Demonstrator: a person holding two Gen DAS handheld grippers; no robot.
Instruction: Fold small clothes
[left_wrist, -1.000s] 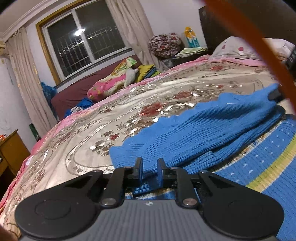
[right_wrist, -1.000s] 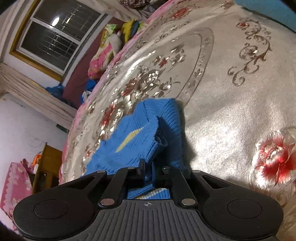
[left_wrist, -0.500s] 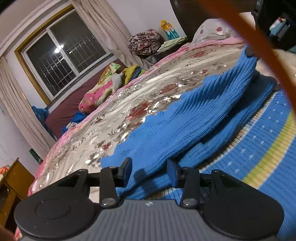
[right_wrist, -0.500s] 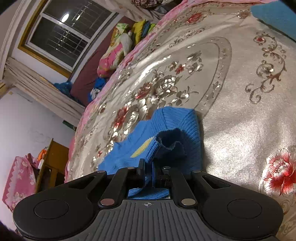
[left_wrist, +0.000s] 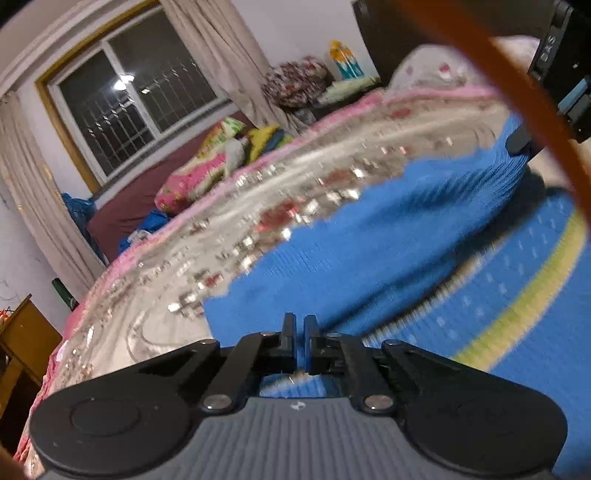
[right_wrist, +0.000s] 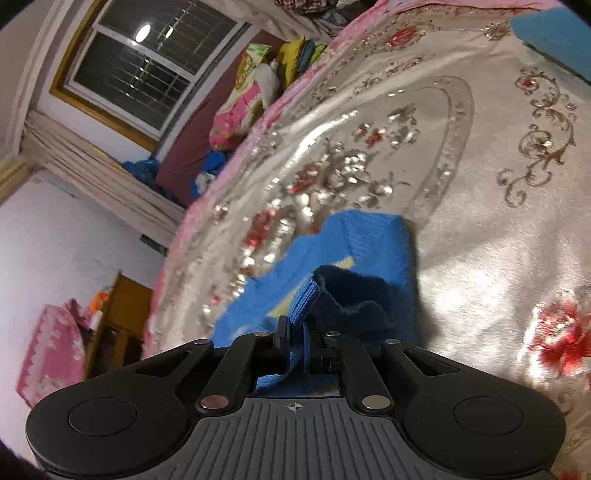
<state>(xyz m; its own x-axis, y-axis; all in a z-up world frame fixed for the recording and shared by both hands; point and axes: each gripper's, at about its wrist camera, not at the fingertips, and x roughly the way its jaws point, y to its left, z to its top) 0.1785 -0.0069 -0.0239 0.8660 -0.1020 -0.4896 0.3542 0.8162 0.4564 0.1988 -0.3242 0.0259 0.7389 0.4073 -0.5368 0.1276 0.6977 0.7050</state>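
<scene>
A blue knitted sweater lies on a bed covered by a shiny floral bedspread. In the left wrist view its long axis runs from the near left, just ahead of the left gripper, away to the far right, where its far end reaches the right gripper. The near right part of the sweater carries a yellow-green stripe and small pale dots on the blue knit. The view is blurred, so fine detail of the knit cannot be read.

The left gripper's jaws are pressed close together with only a thin slot between them, and blue knit shows in that slot, so they pinch the near edge of the sweater. The cloth spreads away from the fingertips toward the far right.

In the right wrist view, the right gripper also has its jaws nearly together, pinching a ribbed edge of the sweater. That edge is lifted and folds over in front of the fingertips, showing a darker shaded inside, while the rest of the garment trails away to the far left over the bedspread.

An orange cable crosses the upper right of the left wrist view. Beyond the bed stand a barred window with pale curtains and a heap of coloured bedding along the far wall.
</scene>
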